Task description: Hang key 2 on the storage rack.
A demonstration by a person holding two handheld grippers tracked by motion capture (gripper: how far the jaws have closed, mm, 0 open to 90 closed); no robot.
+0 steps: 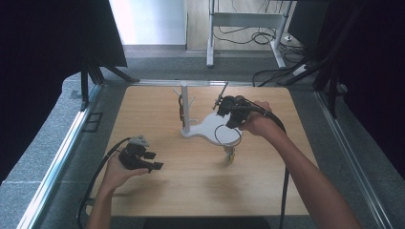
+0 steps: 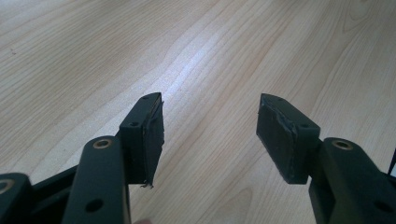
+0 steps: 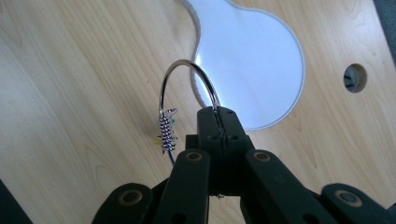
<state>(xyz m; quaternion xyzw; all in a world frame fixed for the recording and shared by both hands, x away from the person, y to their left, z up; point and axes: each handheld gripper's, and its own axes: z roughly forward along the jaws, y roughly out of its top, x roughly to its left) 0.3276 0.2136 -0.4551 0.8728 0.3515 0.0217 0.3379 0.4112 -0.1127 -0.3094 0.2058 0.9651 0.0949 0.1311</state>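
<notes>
- Jaws of the right gripper (image 3: 219, 114) are clenched on a thin silver wire bangle with a beaded charm (image 3: 187, 88), held above the white flat-based peg stand (image 1: 210, 126).
- Left gripper (image 1: 155, 161) has its jaws spread, nothing between them, low over the light wooden table (image 1: 267, 191), well left of the stand.
- Bare tabletop lies between the stand and the near edge.

You have nothing to read here: no words, labels, brand marks or numbers show on the wooden table (image 1: 200, 181), on the white stand (image 1: 210, 126), or on either gripper's black jaws.
</notes>
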